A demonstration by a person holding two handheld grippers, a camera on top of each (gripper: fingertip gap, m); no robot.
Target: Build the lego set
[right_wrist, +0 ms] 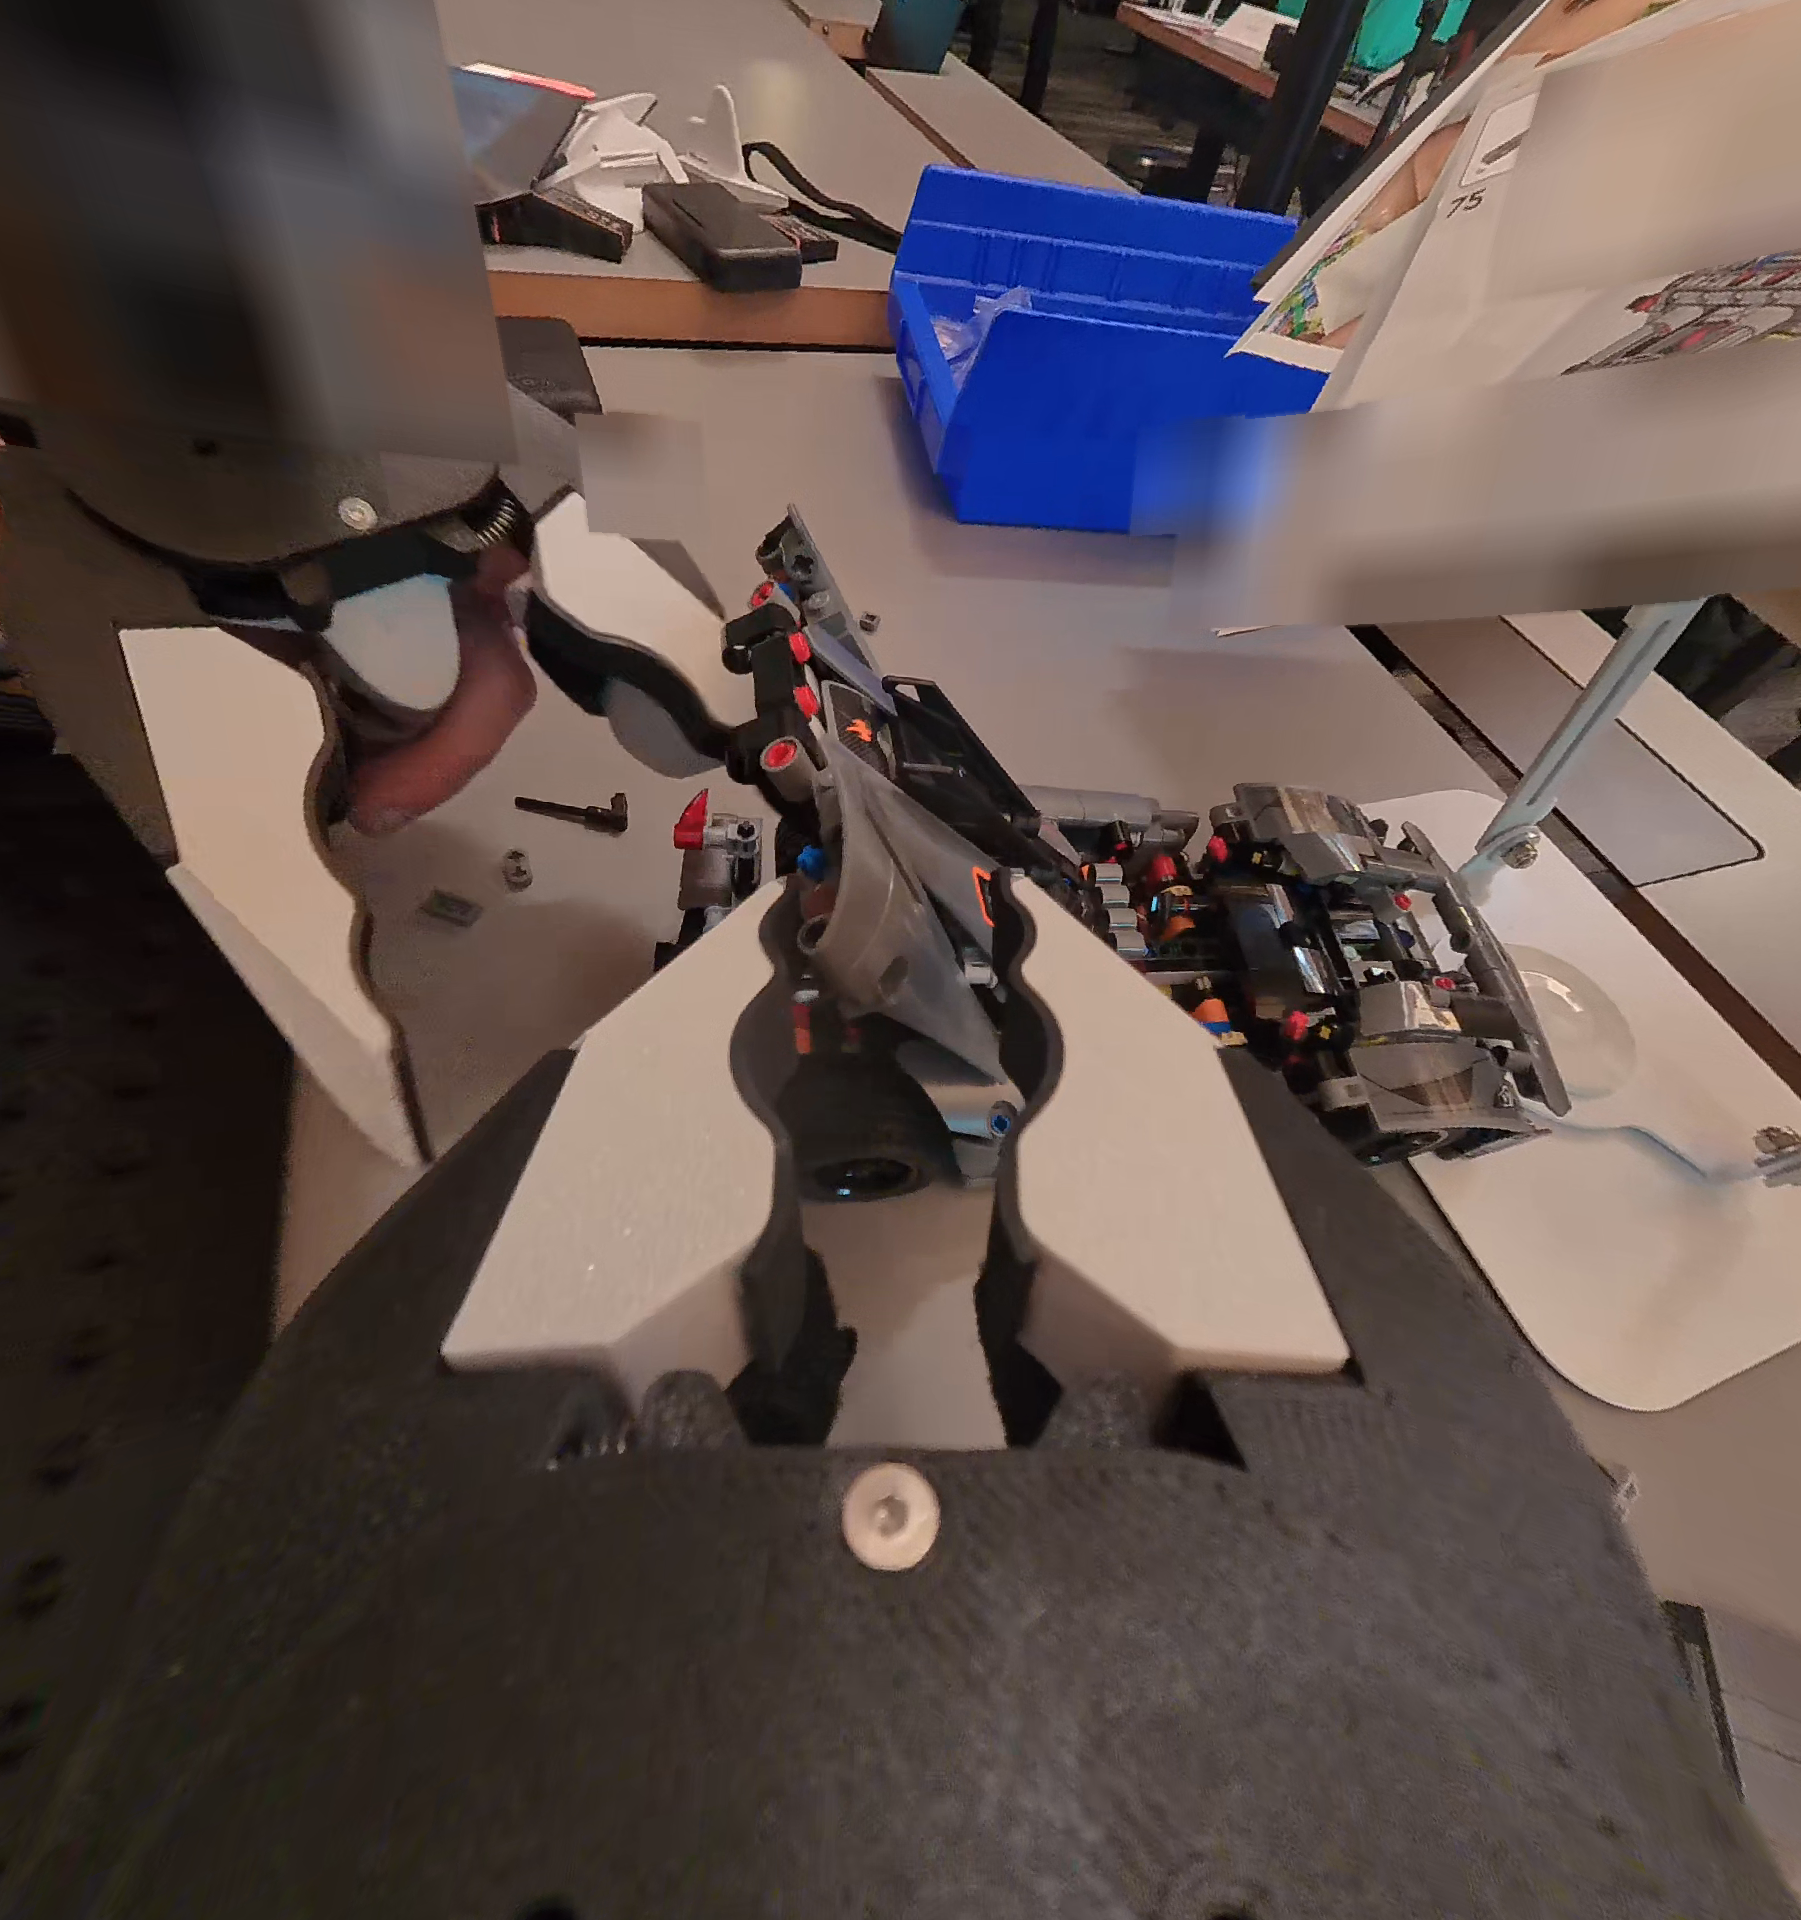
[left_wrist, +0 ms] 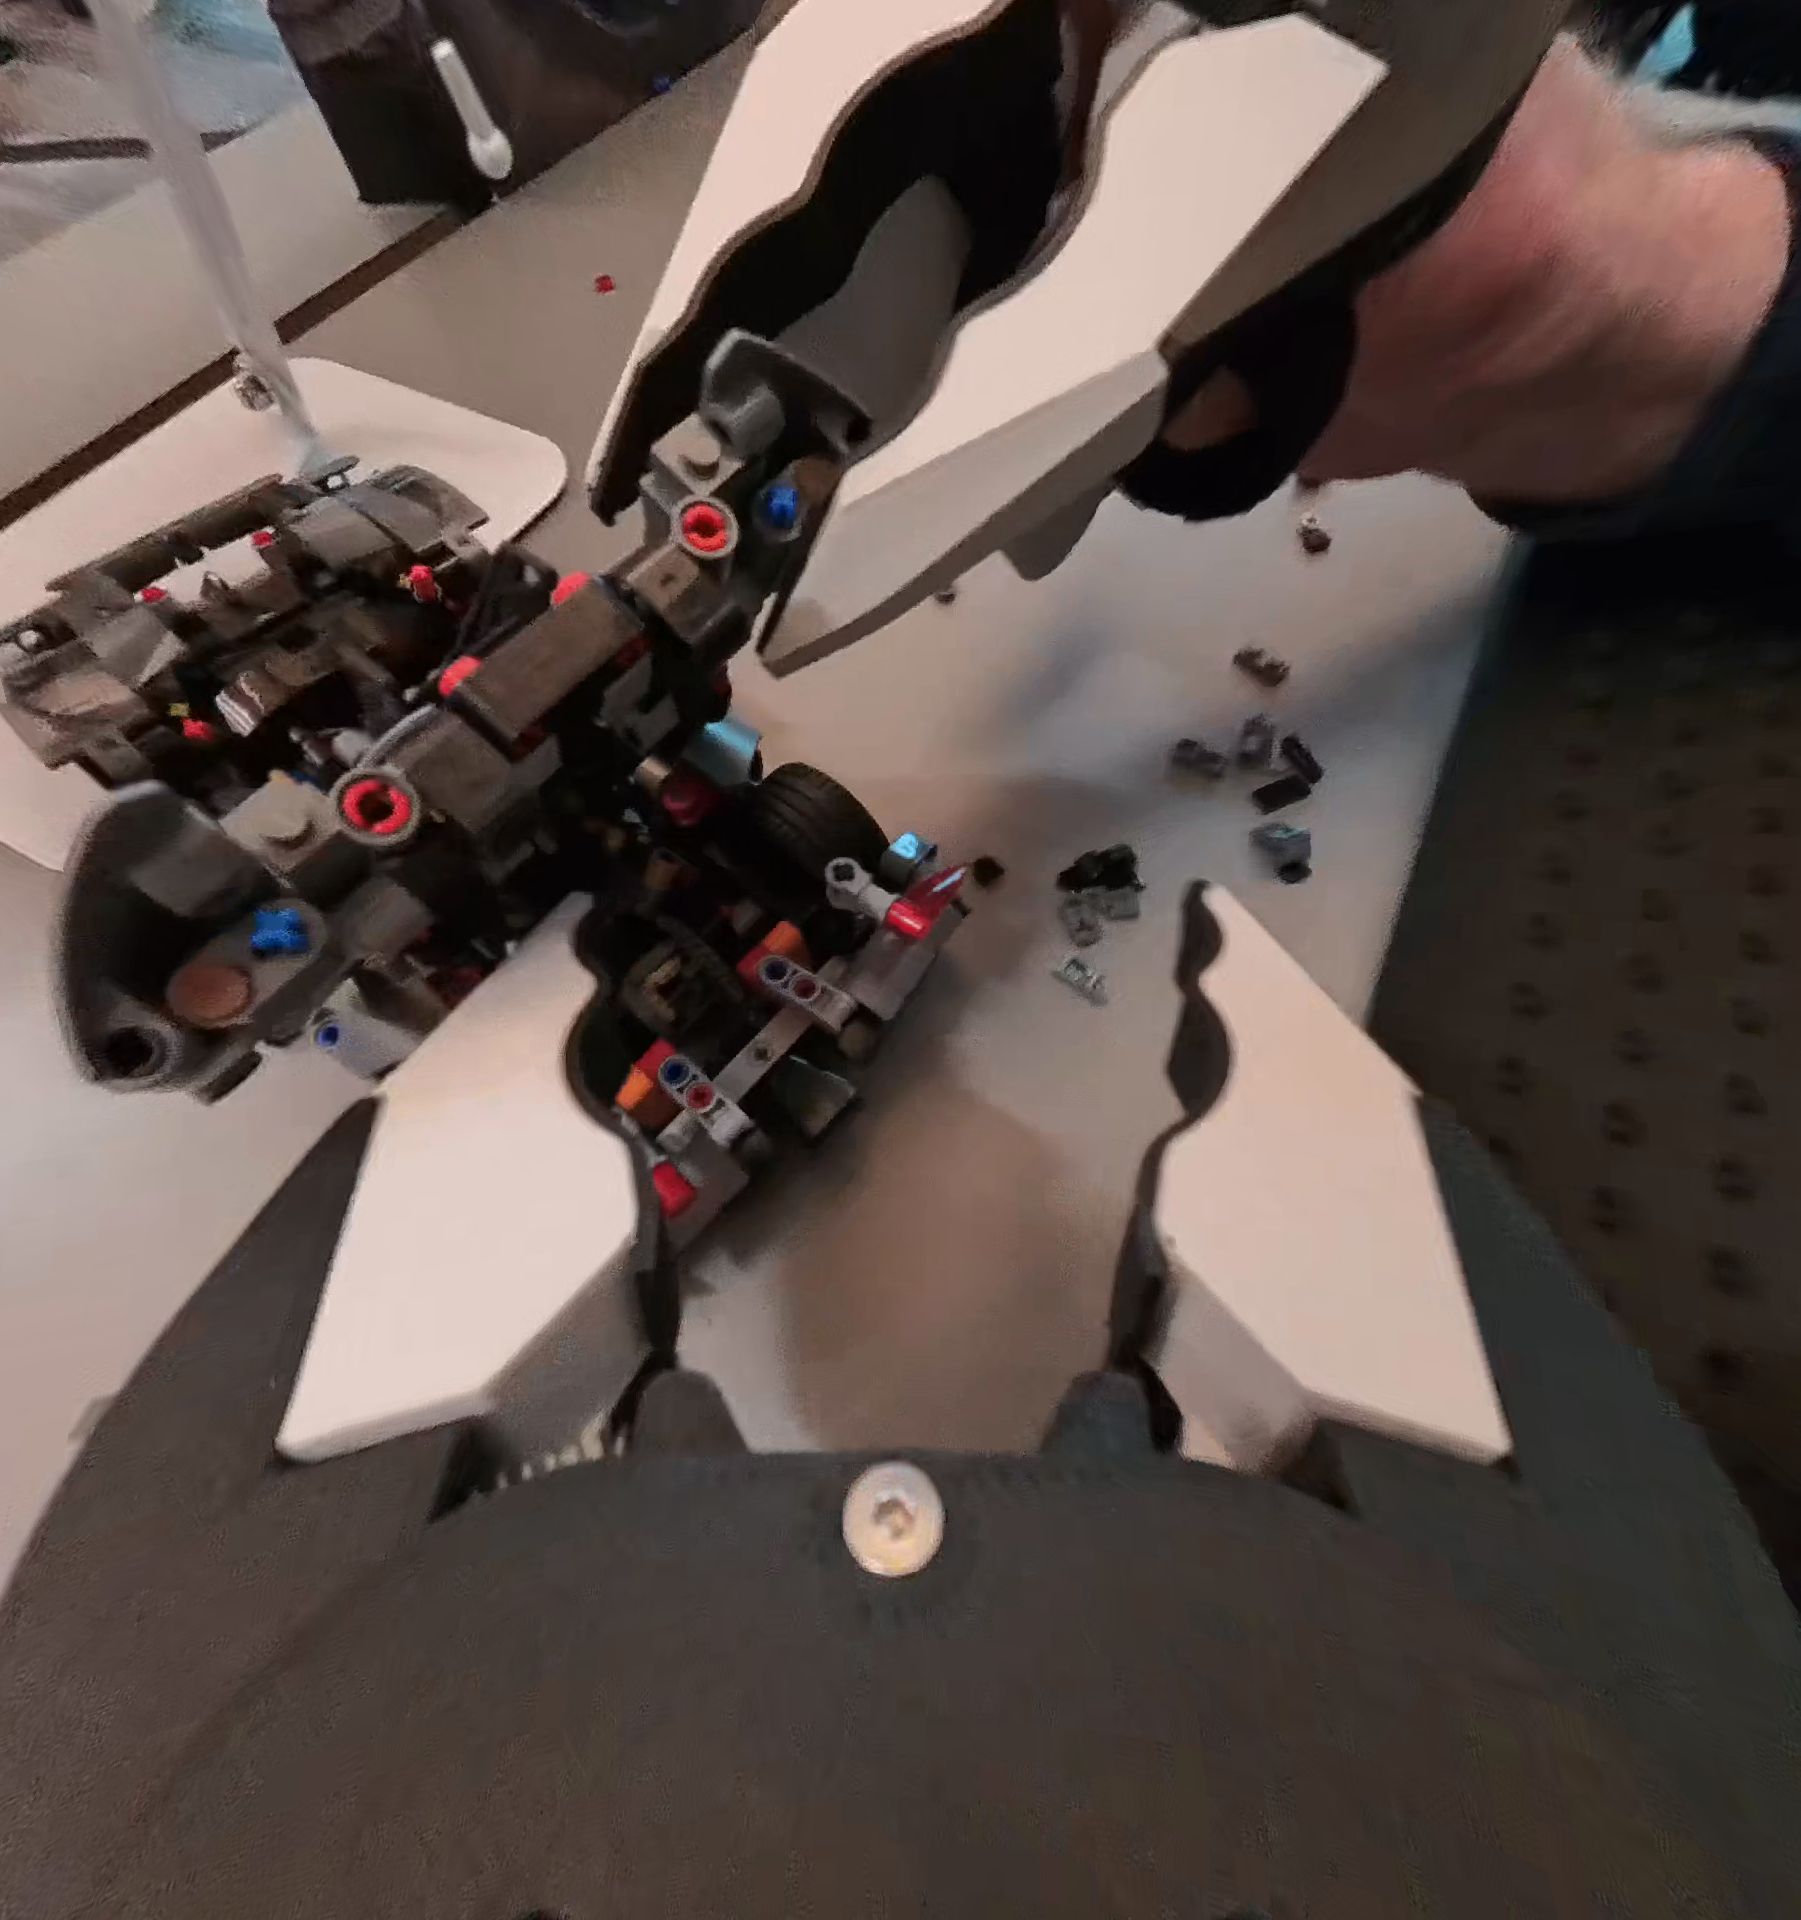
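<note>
One lego car point(left_wrist: 439, 748) on table; two grippers: left gripper point(left_wrist: 885, 935), right gripper point(right_wrist: 901, 935); one blue bin point(right_wrist: 1093, 343) far right; one black pin point(right_wrist: 574, 810) near left; about a dozen small loose grey and black pieces point(left_wrist: 1249, 758) scattered right of car, exact count unclear

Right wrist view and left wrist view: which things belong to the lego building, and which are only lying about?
Job in hand:
lego car
grey wheel arch, held by the right gripper
loose small pieces
instruction booklet

Lying about:
black case, far back
blue bin, use unclear
</note>
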